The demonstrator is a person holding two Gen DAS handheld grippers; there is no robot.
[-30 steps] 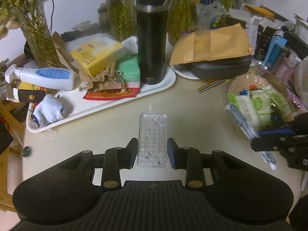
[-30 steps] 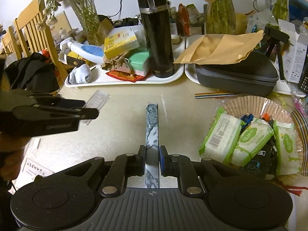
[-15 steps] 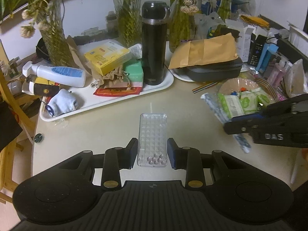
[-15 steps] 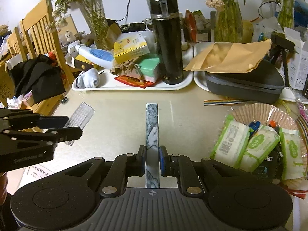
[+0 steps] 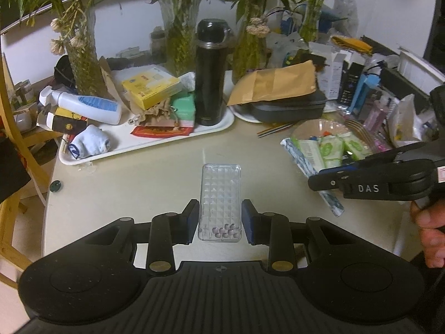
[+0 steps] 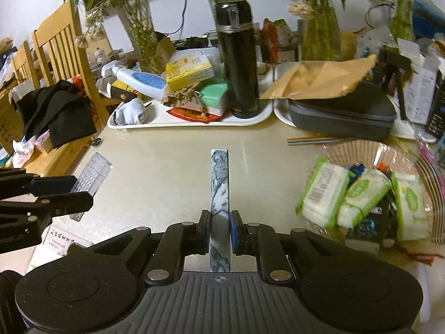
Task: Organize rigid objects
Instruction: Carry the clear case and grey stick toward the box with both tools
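Observation:
My left gripper (image 5: 219, 222) is shut on a clear plastic box (image 5: 220, 194) with small pinkish beads at its near end, held above the beige table (image 5: 139, 178). The same box also shows in the right wrist view (image 6: 91, 178), between the left gripper's fingers (image 6: 52, 194). My right gripper (image 6: 219, 231) is shut on a long marbled grey-white bar (image 6: 219, 194), held edge-on above the table. In the left wrist view the right gripper (image 5: 322, 179) enters from the right with the bar (image 5: 331, 199) sticking out below it.
A white tray (image 5: 167, 142) at the back holds a tall black flask (image 5: 210, 75), a yellow box (image 5: 151, 86), a green box, a white bottle and a sock. A dark case (image 6: 342, 111) under a brown envelope lies back right. A basket (image 6: 361, 150) of wipe packs is at the right. Wooden chairs (image 6: 61, 53) stand left.
Both grippers have risen and pulled back from the table, each keeping its hold. The beads have rolled to the near end of the clear box.

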